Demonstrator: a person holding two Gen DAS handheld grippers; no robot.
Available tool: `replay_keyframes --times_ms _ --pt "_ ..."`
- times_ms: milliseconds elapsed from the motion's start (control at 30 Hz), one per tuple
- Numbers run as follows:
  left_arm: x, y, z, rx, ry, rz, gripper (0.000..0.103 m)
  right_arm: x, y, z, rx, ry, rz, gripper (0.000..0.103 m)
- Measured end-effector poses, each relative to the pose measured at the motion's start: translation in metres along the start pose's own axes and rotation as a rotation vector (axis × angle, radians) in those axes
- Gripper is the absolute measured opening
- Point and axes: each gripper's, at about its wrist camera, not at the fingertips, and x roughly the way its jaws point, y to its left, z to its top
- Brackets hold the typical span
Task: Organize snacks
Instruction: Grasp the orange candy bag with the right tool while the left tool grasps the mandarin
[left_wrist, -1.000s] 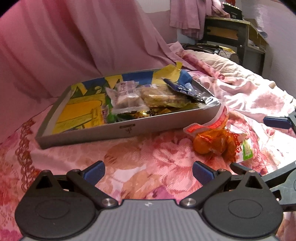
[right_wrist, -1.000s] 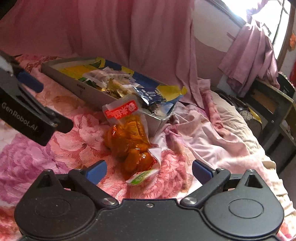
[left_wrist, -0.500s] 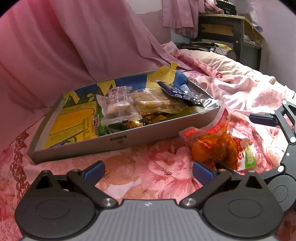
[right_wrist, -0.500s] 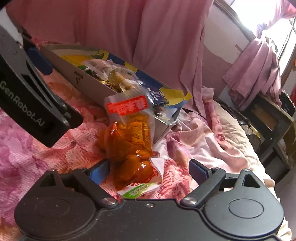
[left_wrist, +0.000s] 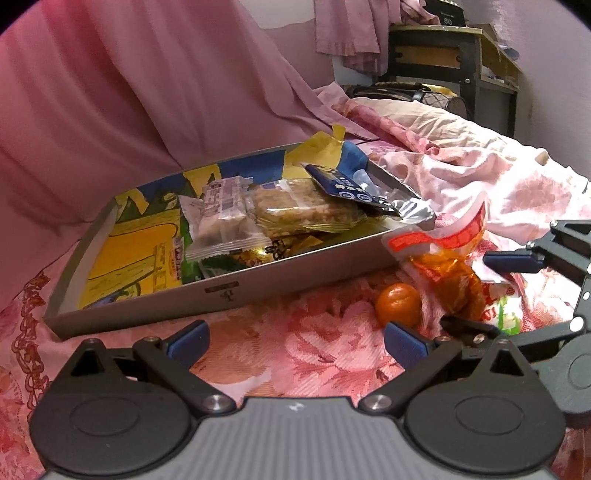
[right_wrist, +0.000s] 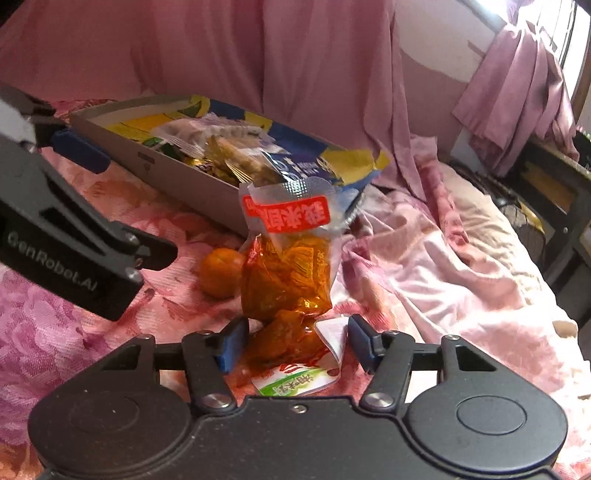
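Note:
A grey tray (left_wrist: 221, 291) with a yellow and blue lining lies on the pink floral bedspread and holds several wrapped snacks (left_wrist: 273, 214). It also shows in the right wrist view (right_wrist: 173, 177). An orange snack bag (right_wrist: 286, 273) with a red label stands tilted up beside the tray's near corner. My right gripper (right_wrist: 291, 343) has its fingers on both sides of the bag's lower end, closing on it. A small orange fruit (right_wrist: 221, 272) lies left of the bag, also in the left wrist view (left_wrist: 399, 303). My left gripper (left_wrist: 295, 339) is open and empty in front of the tray.
A pink curtain (left_wrist: 147, 92) hangs behind the tray. A crumpled pink floral blanket (right_wrist: 424, 266) lies to the right. A dark wooden desk (left_wrist: 454, 62) stands at the back right. The left gripper's body (right_wrist: 66, 236) sits close to the left of the bag.
My right gripper has moved in and narrowed around the orange bag's lower end, and the bag is tilted up. The small orange fruit now lies uncovered beside it. The left gripper stays open.

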Motion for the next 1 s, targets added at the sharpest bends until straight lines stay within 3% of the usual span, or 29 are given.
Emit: replay_keyframes --times_ms 633,767,1000 --pt "0.02 -0.026 0.006 0.034 -0.017 -0.047 0.102 0.003 -0.034 -0.004 0.089 0.112 -0.018 0.061" --pt "0.023 -0.027 0.006 0.021 -0.026 -0.063 0.098 0.003 -0.035 -0.004 0.096 0.11 -0.012 0.061" --pt "0.024 -0.032 0.005 0.034 -0.043 -0.111 0.082 0.004 -0.036 -0.004 0.096 0.111 -0.006 0.061"
